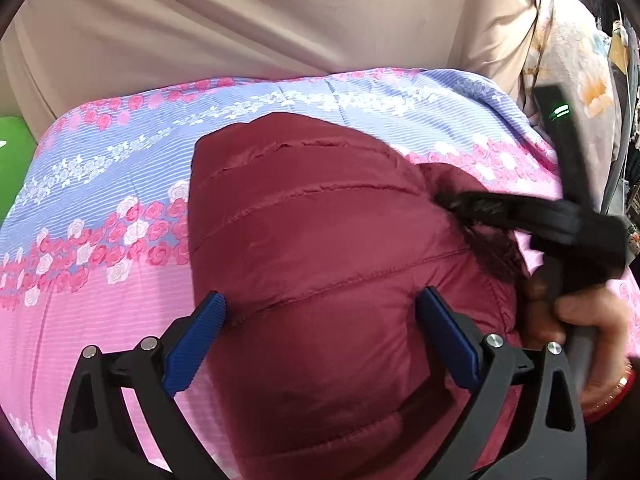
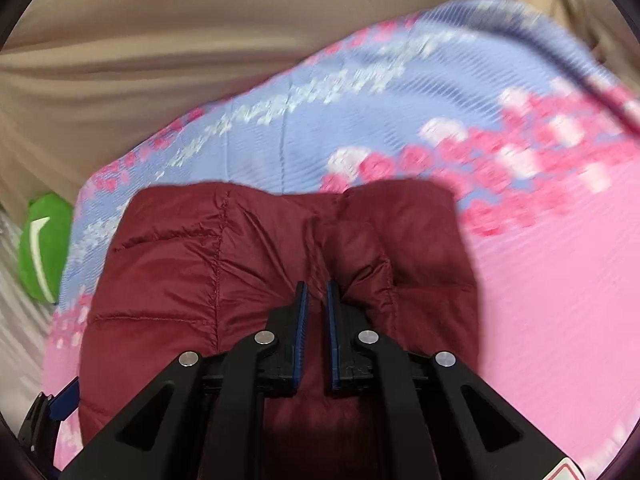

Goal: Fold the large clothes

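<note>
A maroon quilted jacket [image 1: 320, 220] [image 2: 168, 272] lies bundled on a pink and blue rose-print quilt [image 1: 120, 200] [image 2: 540, 300]. My left gripper [image 1: 322, 298] hovers over the jacket's near part, jaws wide open, with one blue pad on each side of a puffy panel and not squeezing it. My right gripper [image 2: 316, 286] has its jaws nearly together, pinching a raised ridge of the jacket's fabric. In the left wrist view, the right gripper [image 1: 444, 200] shows blurred at the jacket's right edge, with a hand [image 1: 580, 320] on its grip.
Beige cloth [image 1: 280, 20] [image 2: 160, 40] rises behind the quilt. A green object [image 1: 16, 152] [image 2: 40, 248] sits off the quilt's left edge. Pale flowered fabric [image 1: 572, 80] hangs at the far right. Bare quilt lies to the left and right of the jacket.
</note>
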`<control>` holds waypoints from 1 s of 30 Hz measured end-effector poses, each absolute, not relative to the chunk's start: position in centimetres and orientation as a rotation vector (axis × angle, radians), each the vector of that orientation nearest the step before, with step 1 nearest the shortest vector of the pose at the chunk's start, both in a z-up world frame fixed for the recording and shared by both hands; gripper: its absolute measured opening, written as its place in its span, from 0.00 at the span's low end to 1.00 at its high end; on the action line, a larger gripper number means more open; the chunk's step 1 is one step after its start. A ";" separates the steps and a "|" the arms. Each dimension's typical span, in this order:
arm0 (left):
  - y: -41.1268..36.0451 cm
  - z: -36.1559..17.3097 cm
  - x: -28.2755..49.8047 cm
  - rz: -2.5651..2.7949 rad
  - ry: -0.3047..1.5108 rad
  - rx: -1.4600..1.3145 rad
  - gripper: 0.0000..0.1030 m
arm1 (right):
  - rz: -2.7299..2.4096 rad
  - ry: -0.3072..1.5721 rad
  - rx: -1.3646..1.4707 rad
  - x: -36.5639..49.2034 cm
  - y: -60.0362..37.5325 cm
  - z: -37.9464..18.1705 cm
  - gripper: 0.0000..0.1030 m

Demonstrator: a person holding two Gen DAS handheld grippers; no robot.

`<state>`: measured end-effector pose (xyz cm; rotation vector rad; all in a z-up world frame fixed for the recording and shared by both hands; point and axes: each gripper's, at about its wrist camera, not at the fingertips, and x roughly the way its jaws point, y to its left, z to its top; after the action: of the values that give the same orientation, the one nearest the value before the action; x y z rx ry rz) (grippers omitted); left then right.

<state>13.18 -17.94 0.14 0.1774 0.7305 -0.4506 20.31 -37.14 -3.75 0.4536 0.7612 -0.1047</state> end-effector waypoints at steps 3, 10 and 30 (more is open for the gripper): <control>-16.0 1.0 12.1 -0.471 0.736 0.149 0.91 | -0.057 0.695 0.421 15.8 -36.0 -0.5 0.19; -12.8 0.2 7.3 -0.523 0.774 0.176 0.91 | -0.058 0.804 0.304 6.0 -32.9 -2.3 0.19; -12.6 -2.9 7.1 -0.494 0.889 0.112 0.92 | -0.120 0.734 0.491 3.7 -37.3 -4.1 0.67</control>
<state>7.12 -12.59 -2.91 0.1123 0.8892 -0.4944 3.65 -37.27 -4.10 0.4906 0.7343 -0.1204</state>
